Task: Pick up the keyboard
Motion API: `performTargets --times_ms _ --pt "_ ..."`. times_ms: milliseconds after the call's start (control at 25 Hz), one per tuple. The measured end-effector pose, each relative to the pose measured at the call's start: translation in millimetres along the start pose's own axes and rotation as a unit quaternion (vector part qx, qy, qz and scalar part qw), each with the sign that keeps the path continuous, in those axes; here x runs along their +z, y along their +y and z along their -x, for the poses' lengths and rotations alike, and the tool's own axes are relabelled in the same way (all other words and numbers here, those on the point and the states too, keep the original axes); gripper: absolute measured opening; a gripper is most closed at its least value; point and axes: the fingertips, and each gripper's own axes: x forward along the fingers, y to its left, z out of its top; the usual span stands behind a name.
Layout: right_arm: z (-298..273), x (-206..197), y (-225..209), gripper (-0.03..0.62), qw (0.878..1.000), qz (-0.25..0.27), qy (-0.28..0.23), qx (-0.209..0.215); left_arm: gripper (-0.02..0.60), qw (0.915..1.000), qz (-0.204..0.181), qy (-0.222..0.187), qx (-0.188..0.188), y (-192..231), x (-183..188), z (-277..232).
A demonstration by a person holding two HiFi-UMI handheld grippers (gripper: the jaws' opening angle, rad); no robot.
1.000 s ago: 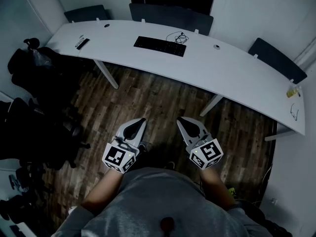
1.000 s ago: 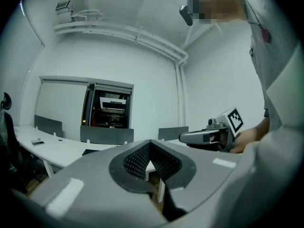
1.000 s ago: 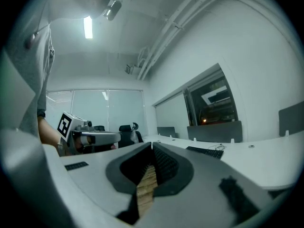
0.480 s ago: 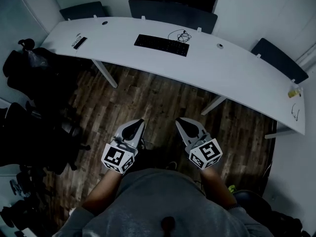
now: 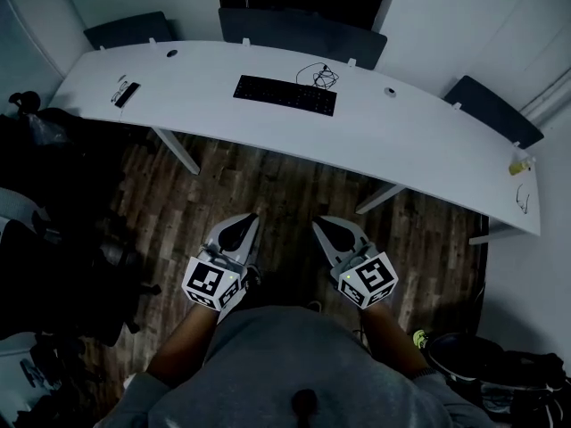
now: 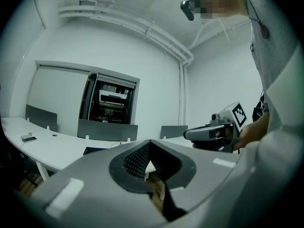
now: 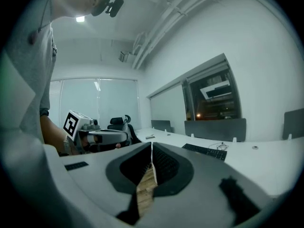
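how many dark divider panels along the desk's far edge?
3 dark grey panels: left panel near the curved white desk's left end, middle panel behind the flat black keyboard, right panel toward the right end. More may lie beyond the frame.

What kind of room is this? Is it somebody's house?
Most likely an office or meeting room, not a house. There is a long curved white desk with a black keyboard on it, and dark divider screens standing along its far edge.

White curved desk (image 5: 428, 141) w/ cable coil (image 5: 319, 75), wood floor (image 5: 268, 194)
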Motion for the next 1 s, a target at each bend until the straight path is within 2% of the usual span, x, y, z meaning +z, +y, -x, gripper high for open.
performTargets --times_ms 240,720,1000 --pt "-45.7 1.8 -1.2 0.02 1.0 0.001 0.013 -0.021 0.005 0.9999 0.005 0.0 -0.016 51.8 2.1 -7.0" --pt "-126.5 -2.4 14.8 0.02 0.998 0.001 0.037 -0.058 0.005 0.999 0.011 0.015 -0.041 141.2 -7.5 12.3" --pt "-141.9 -4.4 14.8 0.02 0.997 -0.005 0.045 -0.066 0.005 0.9988 0.022 0.021 -0.039 166.1 -13.2 13.8"
